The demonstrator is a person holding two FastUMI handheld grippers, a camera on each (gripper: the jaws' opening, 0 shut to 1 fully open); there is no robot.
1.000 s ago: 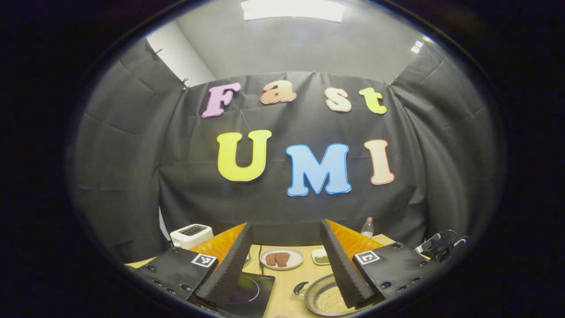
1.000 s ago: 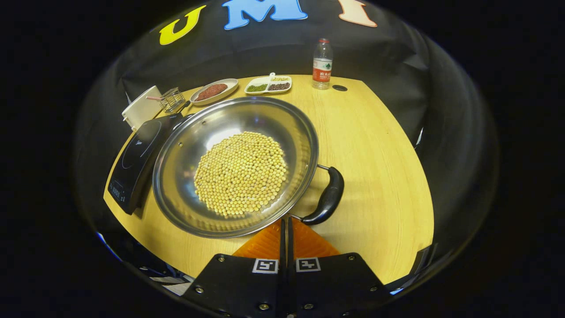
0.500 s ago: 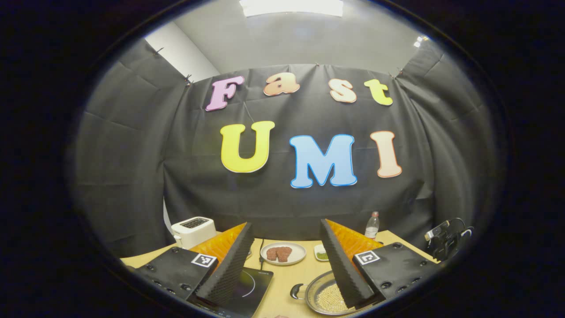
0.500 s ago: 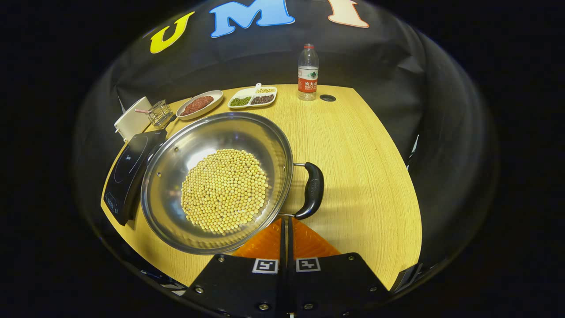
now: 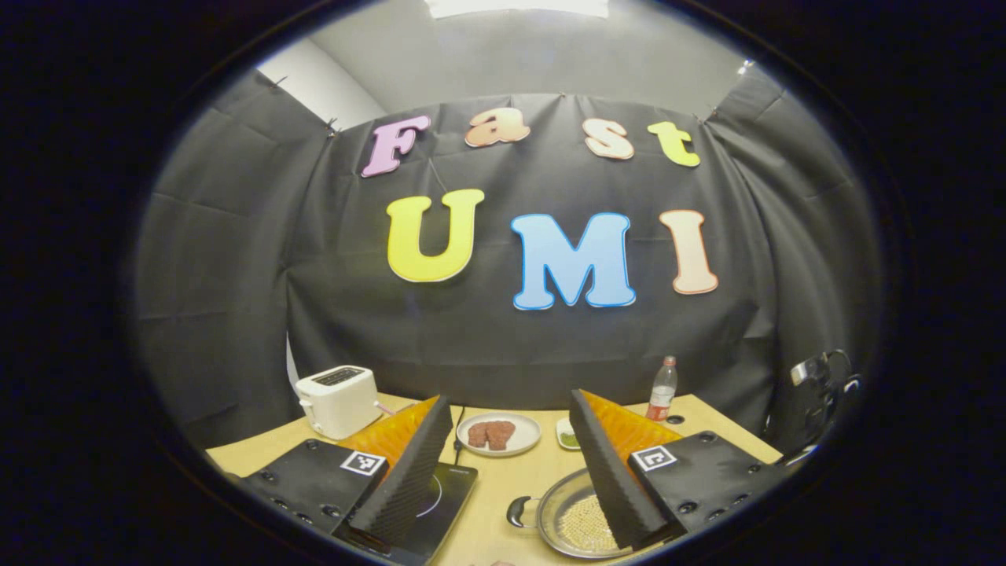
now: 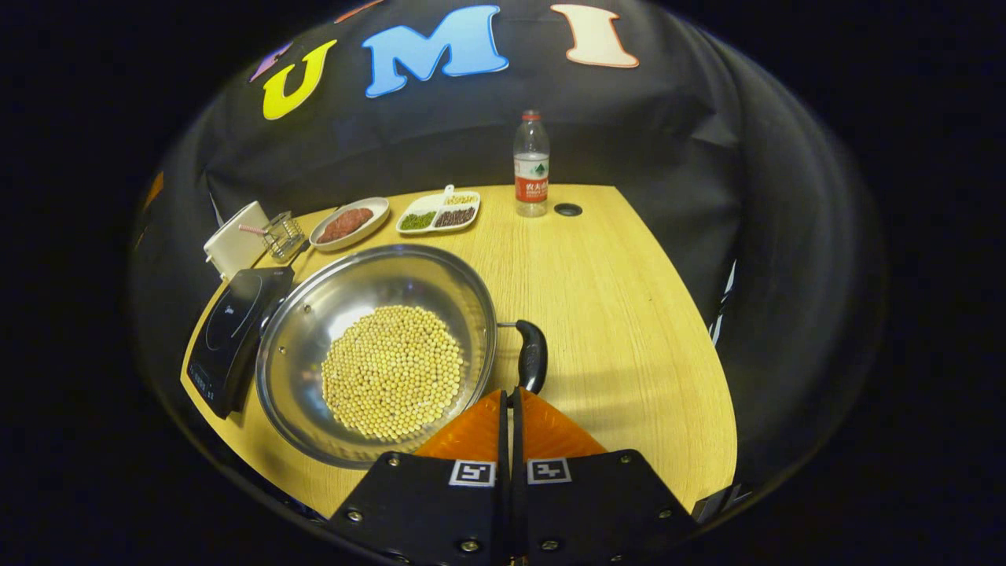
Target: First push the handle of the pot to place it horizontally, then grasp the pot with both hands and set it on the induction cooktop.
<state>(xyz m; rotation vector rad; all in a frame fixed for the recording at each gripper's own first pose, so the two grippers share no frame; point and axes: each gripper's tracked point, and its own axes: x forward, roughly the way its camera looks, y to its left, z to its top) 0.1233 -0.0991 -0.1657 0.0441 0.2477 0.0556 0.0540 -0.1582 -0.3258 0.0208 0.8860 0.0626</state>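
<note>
the right gripper (image 6: 508, 401) was seen with fingers pressed together, nothing between them, its tips just behind the near handle (image 6: 532, 355) of the pot (image 6: 377, 350). the pot, loaded with pale beans (image 6: 391, 371), sat on the table (image 6: 621, 314) ahead and left of that gripper, beside the induction cooktop (image 6: 232, 326), not on it. the left gripper (image 5: 511, 472) was held wide apart and empty, above the table, pot ahead-right, cooktop ahead-left. handle alignment was judged under way; the two-handed grasp and transfer remained undone.
</note>
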